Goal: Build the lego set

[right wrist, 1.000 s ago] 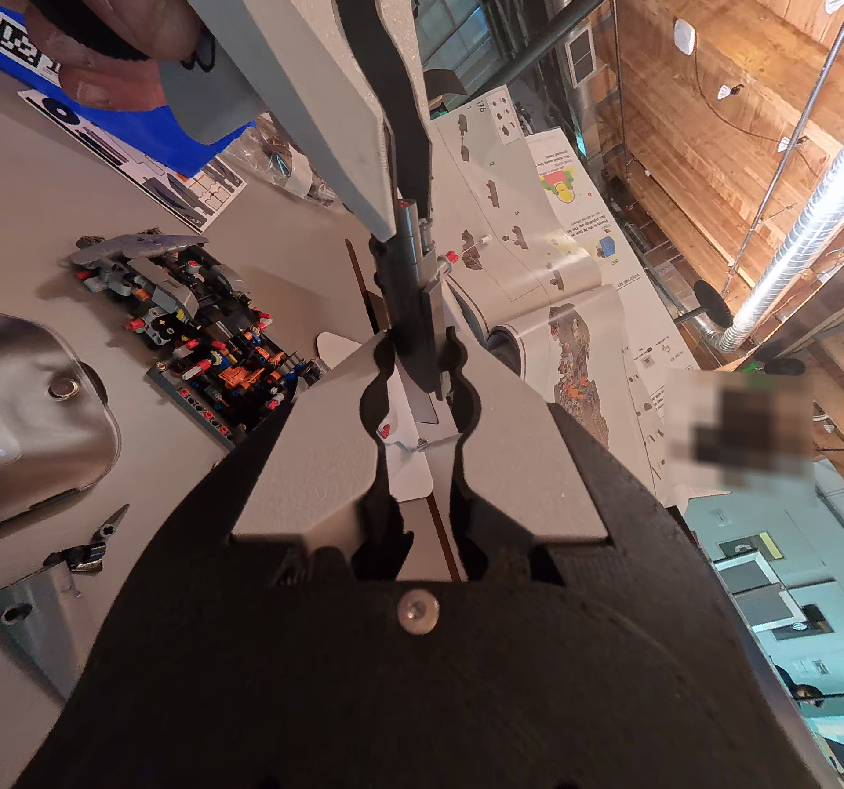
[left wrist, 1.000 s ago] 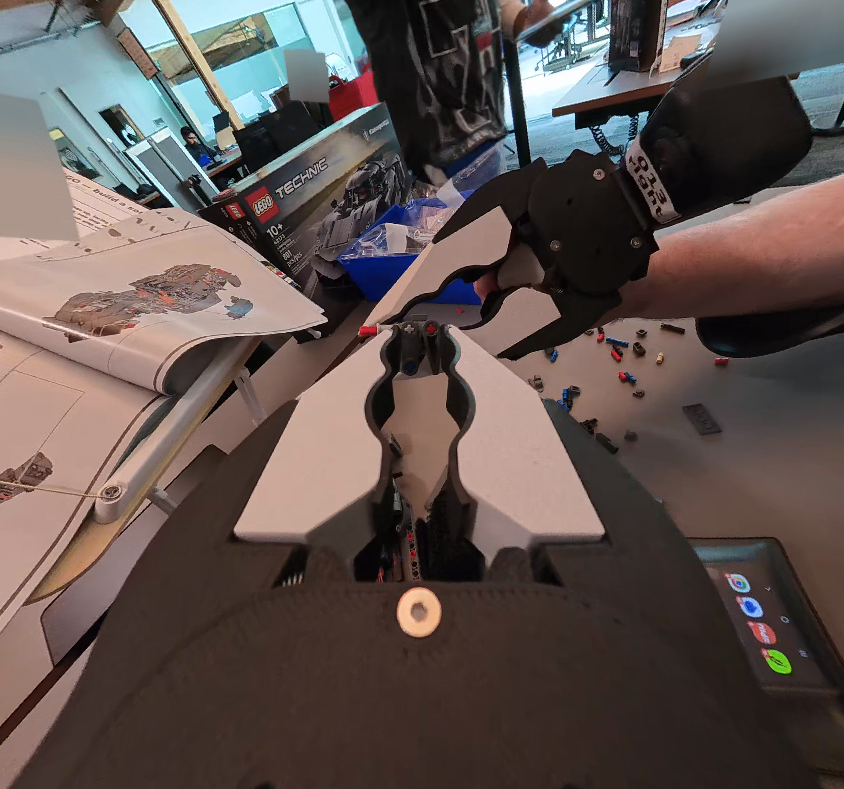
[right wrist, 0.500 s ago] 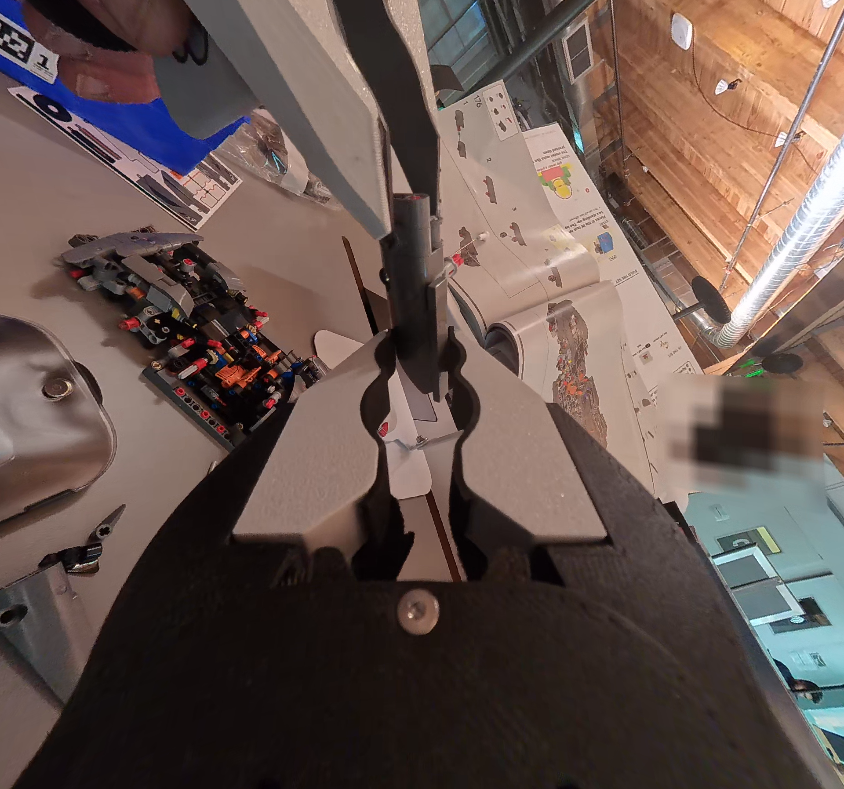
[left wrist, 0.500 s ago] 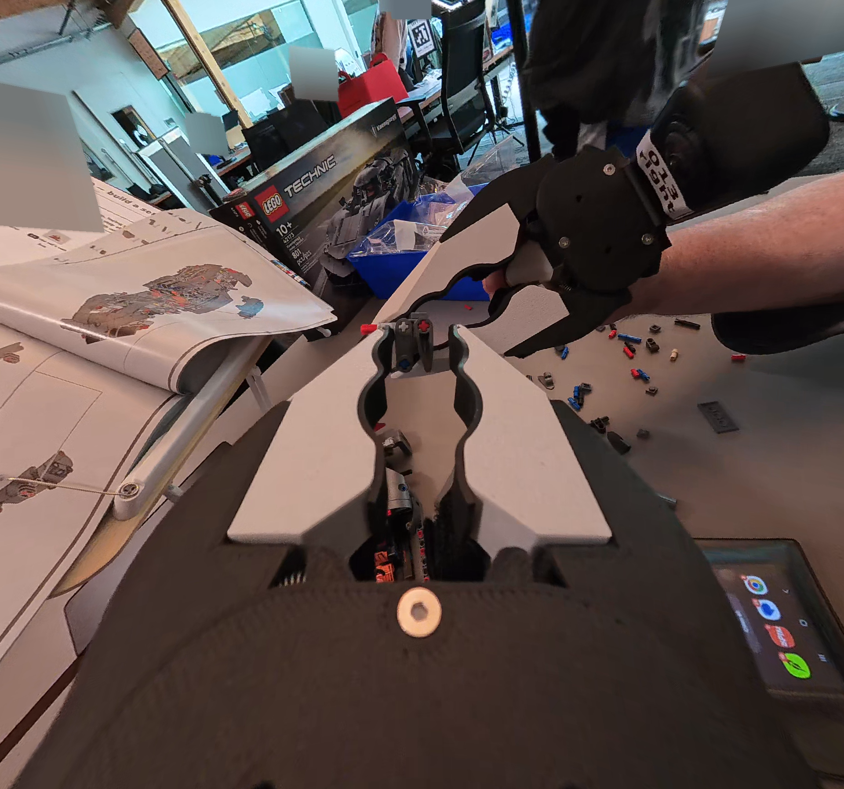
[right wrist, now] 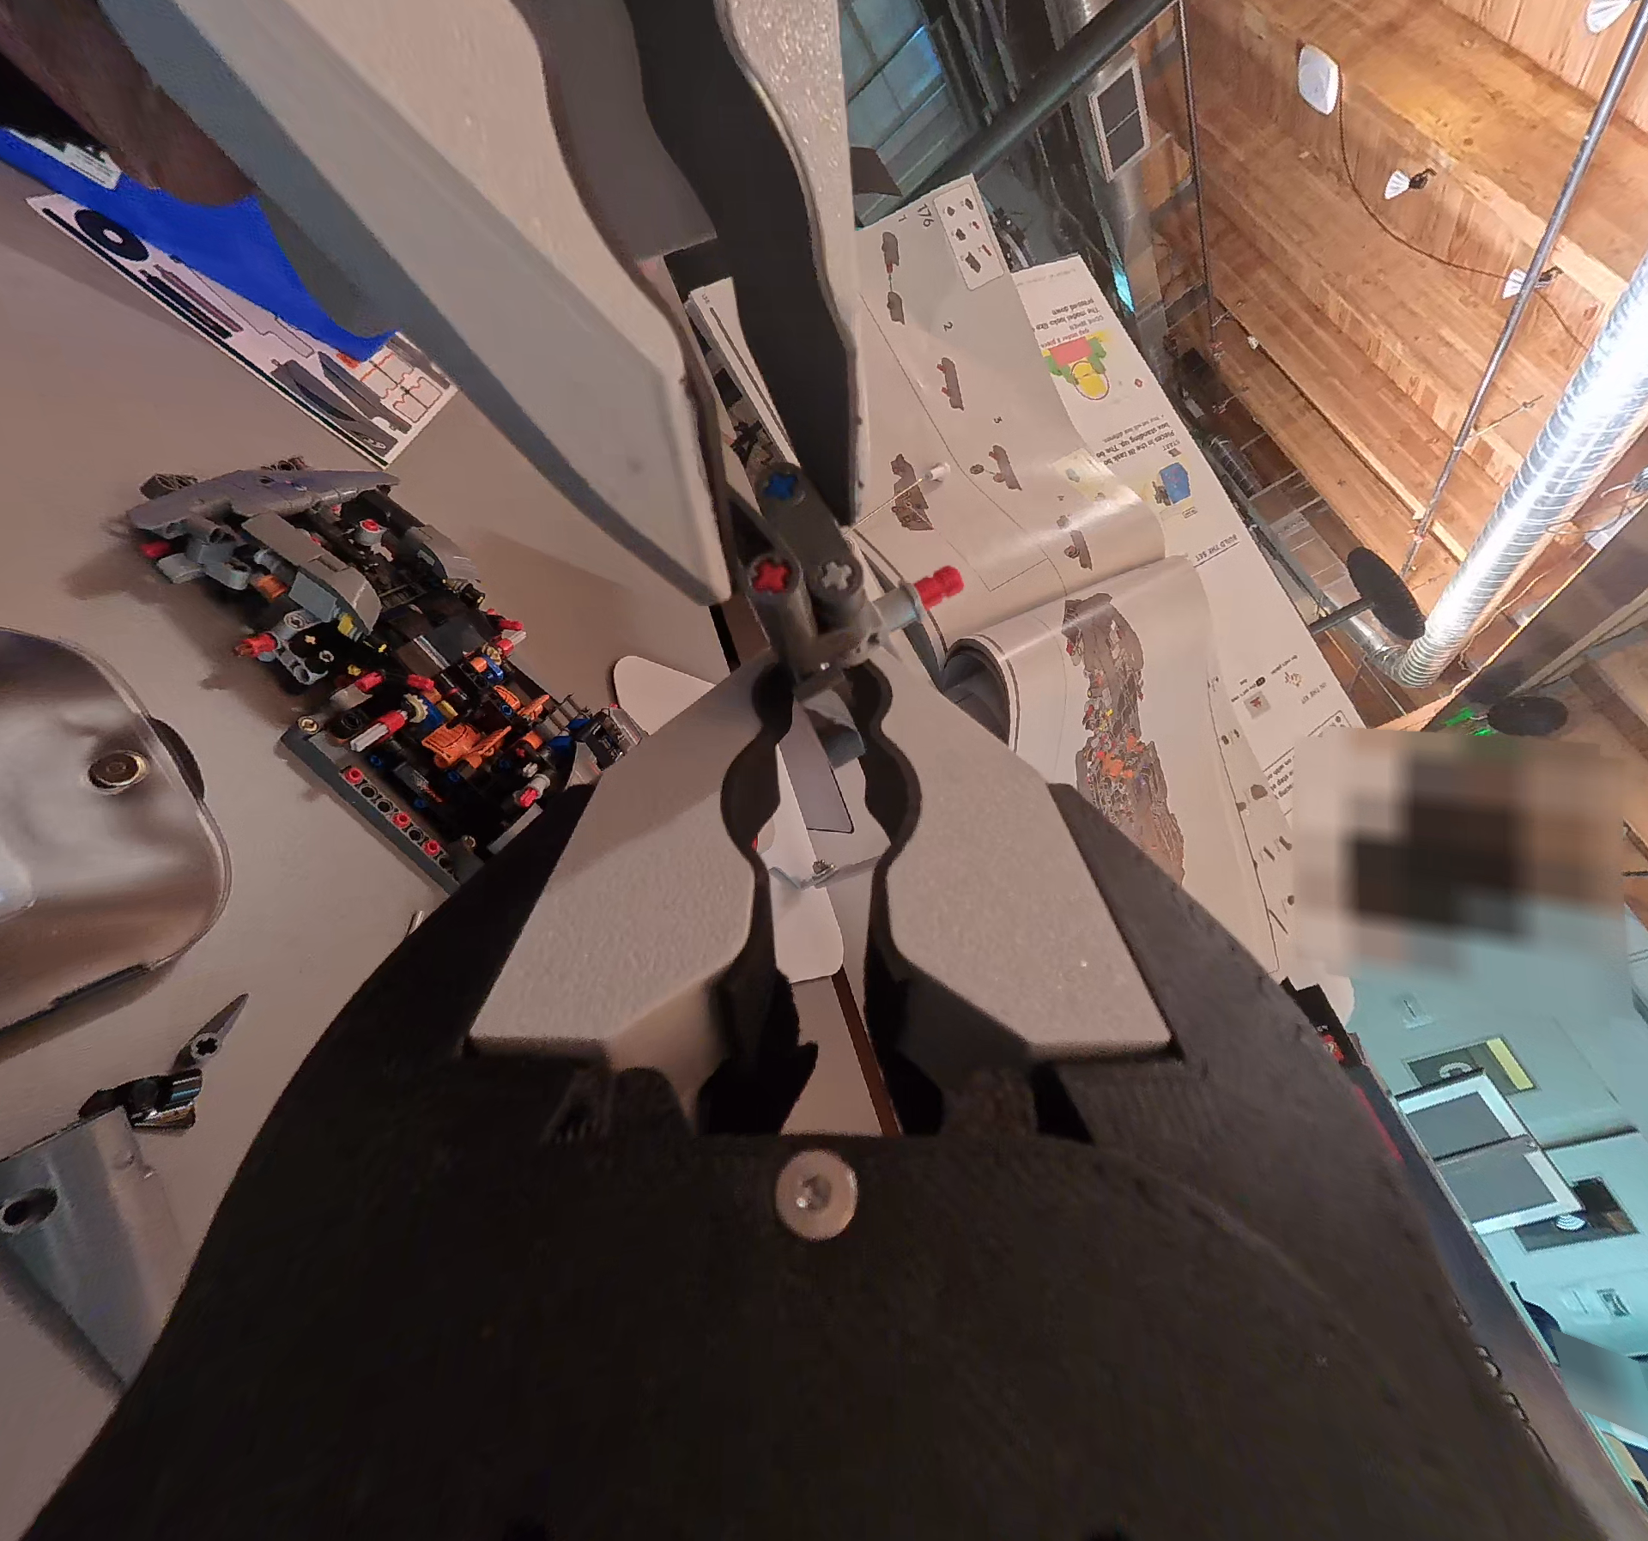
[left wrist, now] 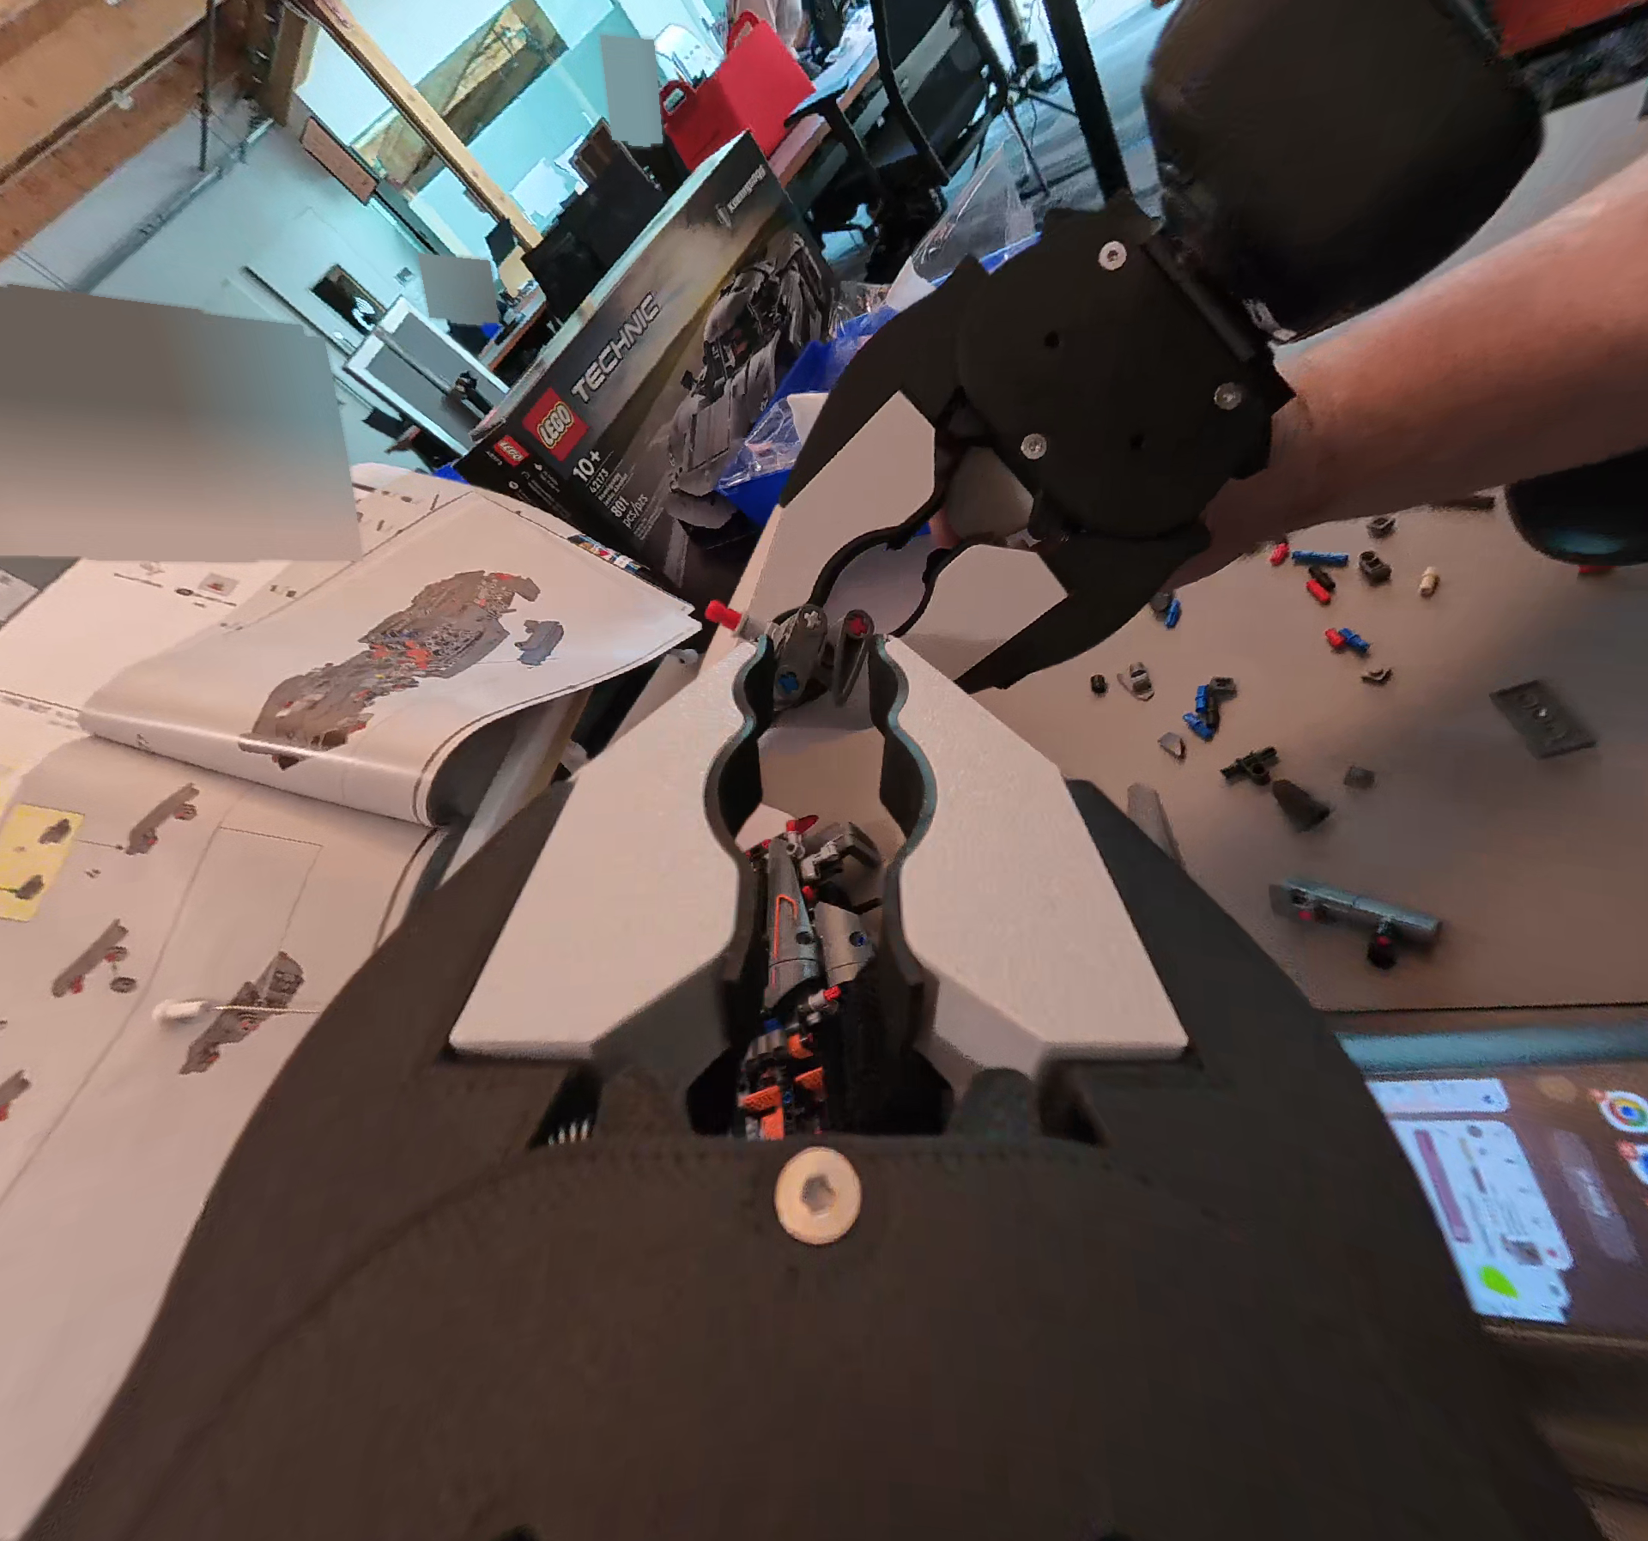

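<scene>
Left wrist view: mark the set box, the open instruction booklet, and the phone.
set box (left wrist: 678,392): left wrist view, on its dark printed front face.
instruction booklet (left wrist: 294,722): left wrist view, on the raised, curling page.
phone (left wrist: 1507,1204): left wrist view, on its lit screen.

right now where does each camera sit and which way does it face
Left wrist view: sits on the left tool, faces across the table to the set box; shows the right tool and a forearm.
Right wrist view: sits on the right tool, tilted toward the ceiling; the left tool comes from above.
Shared: the small grey assembly both pinch, and the manual.
</scene>
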`<state>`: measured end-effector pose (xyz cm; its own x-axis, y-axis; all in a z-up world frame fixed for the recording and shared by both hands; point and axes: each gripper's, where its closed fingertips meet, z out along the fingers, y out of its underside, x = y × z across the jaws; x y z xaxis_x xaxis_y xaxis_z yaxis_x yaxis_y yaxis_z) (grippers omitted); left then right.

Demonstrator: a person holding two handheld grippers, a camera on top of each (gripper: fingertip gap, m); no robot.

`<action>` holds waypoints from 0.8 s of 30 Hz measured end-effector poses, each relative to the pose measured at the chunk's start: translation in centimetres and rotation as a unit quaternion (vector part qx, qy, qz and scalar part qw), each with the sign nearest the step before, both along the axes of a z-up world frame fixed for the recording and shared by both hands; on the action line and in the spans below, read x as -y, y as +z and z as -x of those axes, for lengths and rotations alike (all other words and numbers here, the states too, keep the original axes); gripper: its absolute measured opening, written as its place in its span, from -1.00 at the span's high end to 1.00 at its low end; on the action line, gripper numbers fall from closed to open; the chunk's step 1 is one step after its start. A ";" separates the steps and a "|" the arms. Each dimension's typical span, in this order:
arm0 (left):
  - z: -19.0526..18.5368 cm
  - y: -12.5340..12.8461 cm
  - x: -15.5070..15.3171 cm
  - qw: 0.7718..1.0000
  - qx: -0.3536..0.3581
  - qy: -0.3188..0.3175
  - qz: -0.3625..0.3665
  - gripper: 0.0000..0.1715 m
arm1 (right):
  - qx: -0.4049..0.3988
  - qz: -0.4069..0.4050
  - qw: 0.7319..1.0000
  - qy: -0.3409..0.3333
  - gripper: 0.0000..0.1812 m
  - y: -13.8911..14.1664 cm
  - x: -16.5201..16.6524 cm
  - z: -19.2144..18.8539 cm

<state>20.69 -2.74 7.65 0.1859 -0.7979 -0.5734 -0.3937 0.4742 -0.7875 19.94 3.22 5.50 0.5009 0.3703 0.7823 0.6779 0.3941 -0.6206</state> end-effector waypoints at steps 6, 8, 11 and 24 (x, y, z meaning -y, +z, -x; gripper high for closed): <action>-0.1 0.1 0.3 0.999 -0.015 0.012 -0.045 0.78 | -0.003 -0.004 1.000 0.002 0.88 0.3 0.1 0.0; -0.1 0.1 0.4 0.998 -0.019 0.016 -0.055 0.79 | -0.002 -0.005 1.000 0.003 0.88 0.3 0.2 0.1; -0.1 0.1 0.4 0.998 -0.017 0.021 -0.062 0.79 | -0.006 -0.005 1.000 0.002 0.87 0.4 0.2 0.0; 0.3 0.8 -0.4 0.999 0.034 0.028 -0.019 0.81 | -0.015 0.002 1.000 -0.002 0.82 0.5 -0.1 -0.2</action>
